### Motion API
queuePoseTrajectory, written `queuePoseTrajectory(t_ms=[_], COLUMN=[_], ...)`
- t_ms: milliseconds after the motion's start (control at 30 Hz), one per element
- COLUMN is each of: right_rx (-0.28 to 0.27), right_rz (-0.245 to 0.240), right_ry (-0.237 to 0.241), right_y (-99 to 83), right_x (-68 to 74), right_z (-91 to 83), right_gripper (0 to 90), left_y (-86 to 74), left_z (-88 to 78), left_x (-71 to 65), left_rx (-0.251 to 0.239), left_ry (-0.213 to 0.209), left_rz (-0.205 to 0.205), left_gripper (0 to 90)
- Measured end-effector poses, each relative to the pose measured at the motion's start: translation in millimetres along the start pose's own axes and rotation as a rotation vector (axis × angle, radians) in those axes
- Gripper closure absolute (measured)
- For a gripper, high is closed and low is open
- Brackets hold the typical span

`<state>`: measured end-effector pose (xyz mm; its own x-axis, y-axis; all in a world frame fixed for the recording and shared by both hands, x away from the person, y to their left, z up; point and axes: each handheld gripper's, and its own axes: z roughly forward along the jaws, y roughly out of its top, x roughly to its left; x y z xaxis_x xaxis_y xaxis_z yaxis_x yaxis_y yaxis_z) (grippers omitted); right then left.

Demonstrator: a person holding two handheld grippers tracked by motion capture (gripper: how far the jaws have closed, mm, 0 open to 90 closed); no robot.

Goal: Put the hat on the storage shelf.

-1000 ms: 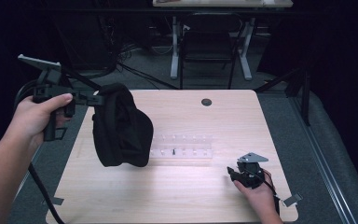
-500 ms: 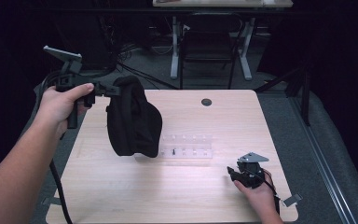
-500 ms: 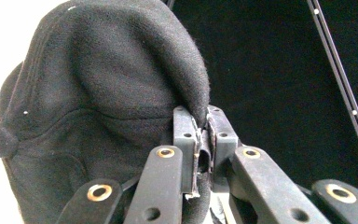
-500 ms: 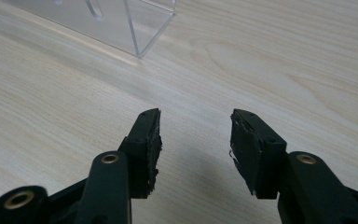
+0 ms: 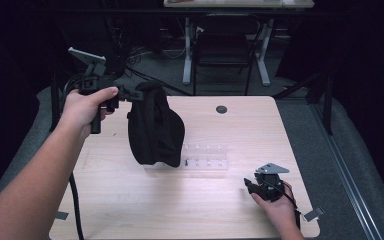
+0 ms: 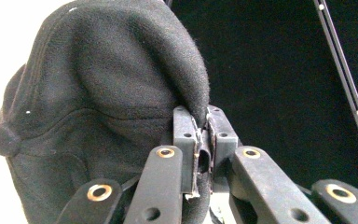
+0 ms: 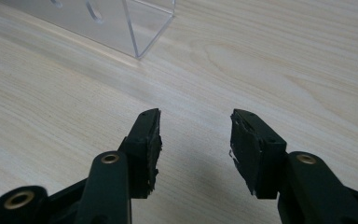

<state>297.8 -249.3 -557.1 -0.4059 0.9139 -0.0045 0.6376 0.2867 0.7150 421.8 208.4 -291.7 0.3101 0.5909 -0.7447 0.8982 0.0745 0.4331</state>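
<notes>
Now the left gripper [image 5: 130, 94] is lifted above the far left part of the wooden table [image 5: 130, 200], held in the person's left hand [image 5: 85, 107]. Its jaws are pressed together on a fold of a black cap [image 5: 155, 127] — in the left gripper view the fabric of the cap [image 6: 98, 116] is squeezed between the two pads, and the small button on the crown is seen to the left of the jaws. The cap hangs down from the jaws, and its lower edge is in front of the left end of a clear plastic rack [image 5: 207, 156] that stands on the table; I cannot tell if they touch.

The right gripper [image 5: 250, 186] lies low near the right front part of the table, in the right hand [image 5: 275, 205]. Its jaws are spread apart with nothing between them — in the right gripper view [image 7: 196, 140] only bare wood is under them, and a corner of the clear rack [image 7: 135, 28] is ahead, a little to the left of the jaws.
</notes>
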Motion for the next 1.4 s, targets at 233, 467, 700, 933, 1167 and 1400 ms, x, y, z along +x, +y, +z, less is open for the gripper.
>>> queuePoseTrajectory(t_ms=[233,467,700,933,1167,1400], right_rx=[-0.002,-0.007,-0.008,-0.013,-0.016,-0.005], right_rz=[-0.001,0.004,0.005,0.003,0.002,-0.009], right_ry=[0.002,-0.001,0.003,0.009,0.01,0.0], right_y=[0.2,-0.1,0.5,1.0,1.2,2.1], right_x=[-1.0,-2.4,-2.4,-1.6,-2.1,-2.2], right_z=[-1.2,-2.1,-2.2,-1.7,-2.1,-4.7], right_gripper=[52.2,52.2,52.2,52.2,52.2,52.2], left_y=[3.9,5.5,4.0,3.6,2.3,0.7], left_z=[13.5,17.6,16.8,23.6,36.5,44.2], left_x=[-3.8,-4.5,-6.8,-9.2,-17.8,-23.7], left_rx=[0.005,0.006,0.011,0.014,0.032,0.05], left_ry=[0.005,0.031,0.044,0.069,0.051,0.038], left_rz=[-0.001,-0.003,0.009,0.01,0.027,0.044], left_gripper=[85.1,85.1,85.1,84.9,84.8,84.8])
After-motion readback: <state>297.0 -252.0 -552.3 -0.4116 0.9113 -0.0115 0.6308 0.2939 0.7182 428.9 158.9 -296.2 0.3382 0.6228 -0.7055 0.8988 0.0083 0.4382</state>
